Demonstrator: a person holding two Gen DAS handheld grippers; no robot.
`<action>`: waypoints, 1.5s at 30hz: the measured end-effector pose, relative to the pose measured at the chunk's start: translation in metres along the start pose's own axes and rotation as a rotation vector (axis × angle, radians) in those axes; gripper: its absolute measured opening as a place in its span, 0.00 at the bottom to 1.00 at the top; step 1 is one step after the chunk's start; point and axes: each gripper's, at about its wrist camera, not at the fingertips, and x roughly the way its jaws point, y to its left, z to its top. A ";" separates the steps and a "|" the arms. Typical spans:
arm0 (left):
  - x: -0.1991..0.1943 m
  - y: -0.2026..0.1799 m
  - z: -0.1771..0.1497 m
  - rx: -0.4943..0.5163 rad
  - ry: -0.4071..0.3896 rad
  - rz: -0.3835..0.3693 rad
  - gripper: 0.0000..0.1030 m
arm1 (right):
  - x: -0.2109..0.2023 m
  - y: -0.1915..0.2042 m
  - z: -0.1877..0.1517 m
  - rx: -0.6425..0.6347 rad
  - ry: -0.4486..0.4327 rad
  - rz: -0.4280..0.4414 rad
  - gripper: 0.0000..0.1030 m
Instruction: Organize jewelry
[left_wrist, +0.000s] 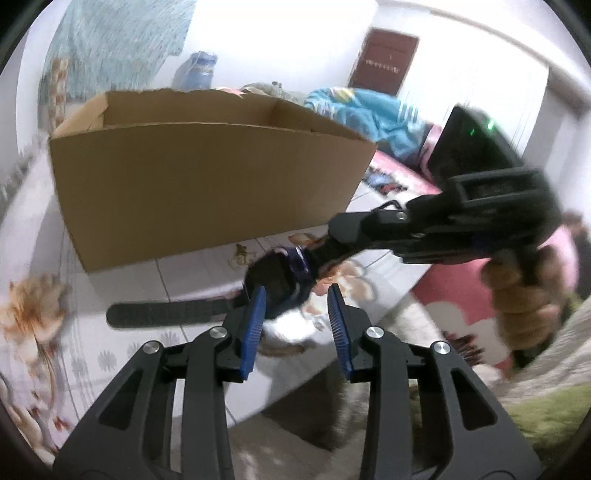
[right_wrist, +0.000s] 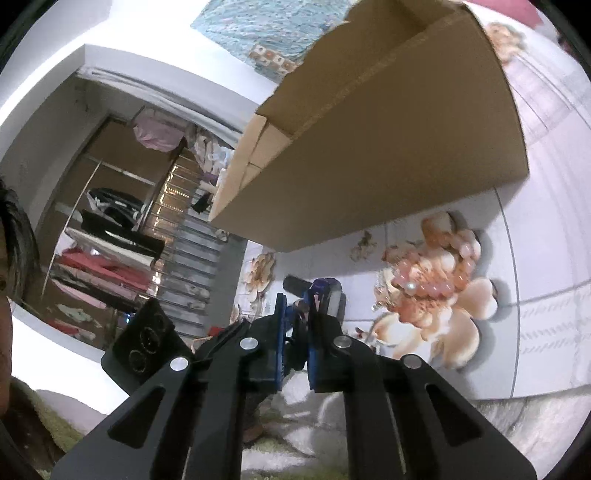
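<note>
A: Where is the watch (left_wrist: 280, 284)?
B: On the flowered worktop (left_wrist: 192, 273), before the cardboard box (left_wrist: 207, 184).
A: And the jaws?
B: Right gripper (right_wrist: 295, 334) clenched on the watch; left gripper (left_wrist: 297, 314) released, jaws apart.

The tall cardboard box (left_wrist: 199, 177) walls off the far side of the table (left_wrist: 37, 236). Bare tabletop lies in front of it, crowded only by the watch (left_wrist: 273, 284) and a bead bracelet (right_wrist: 432, 280).
</note>
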 end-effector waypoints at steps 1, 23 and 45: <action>-0.003 0.005 -0.001 -0.035 -0.001 -0.024 0.33 | 0.001 0.003 0.002 -0.003 0.001 0.010 0.09; 0.038 0.121 -0.051 -1.002 -0.211 -0.979 0.75 | 0.000 0.061 0.010 -0.052 0.037 0.208 0.09; -0.038 0.043 0.080 -0.392 -0.299 -0.269 0.03 | -0.086 0.099 0.029 -0.263 -0.132 0.087 0.09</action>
